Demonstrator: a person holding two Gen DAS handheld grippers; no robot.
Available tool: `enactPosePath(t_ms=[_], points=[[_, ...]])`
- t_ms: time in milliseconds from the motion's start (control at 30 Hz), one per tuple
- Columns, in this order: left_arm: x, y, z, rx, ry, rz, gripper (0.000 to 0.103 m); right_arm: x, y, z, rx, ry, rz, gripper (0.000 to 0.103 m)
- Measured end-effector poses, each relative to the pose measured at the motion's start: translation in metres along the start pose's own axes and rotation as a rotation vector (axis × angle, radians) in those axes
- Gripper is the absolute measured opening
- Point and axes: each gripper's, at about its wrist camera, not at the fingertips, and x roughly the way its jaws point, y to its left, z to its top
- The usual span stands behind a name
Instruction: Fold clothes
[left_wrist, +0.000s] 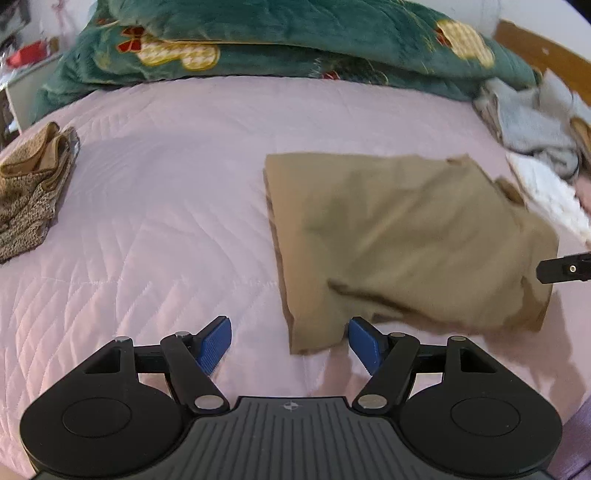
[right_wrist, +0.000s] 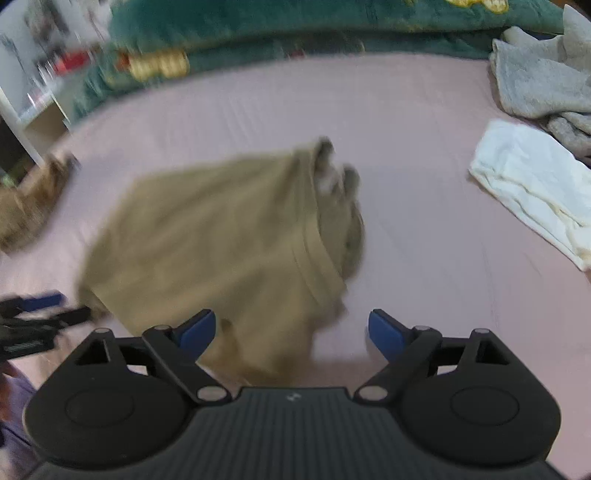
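A tan garment (left_wrist: 406, 236) lies folded on the pink quilted bed (left_wrist: 166, 192); it also shows, blurred, in the right wrist view (right_wrist: 229, 236). My left gripper (left_wrist: 290, 341) is open and empty, just in front of the garment's near left corner. My right gripper (right_wrist: 291, 332) is open and empty over the garment's near edge. The right gripper's black tip (left_wrist: 565, 267) shows at the garment's right edge in the left wrist view. The left gripper (right_wrist: 37, 310) shows at the far left of the right wrist view.
A brown patterned garment (left_wrist: 33, 188) lies folded at the left of the bed. A green blanket (left_wrist: 277, 40) is heaped at the back. A pile of grey clothes (right_wrist: 543, 74) and a white folded cloth (right_wrist: 532, 184) lie at the right.
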Motion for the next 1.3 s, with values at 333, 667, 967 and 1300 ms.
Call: enactPosePath(t_ms=[333,667,967,1300], points=[[0.016,-0.023,0.005,0.073,-0.020,-0.006,0.046,0.024,0.012,-0.016,0.059,0.016,0.043,0.038],[0.001,-0.024,-0.001,0.124,-0.056,0.010,0.020,0.007,0.011,-0.028,-0.010,-0.012,-0.024,0.011],[-0.007,-0.021,-0.010,0.128,-0.051,0.036,0.020,0.002,-0.016,-0.042,-0.026,0.048,-0.100,0.004],[-0.020,-0.019,-0.005,0.105,-0.077,0.068,0.038,-0.047,0.024,0.009,-0.078,-0.198,-0.058,0.086]])
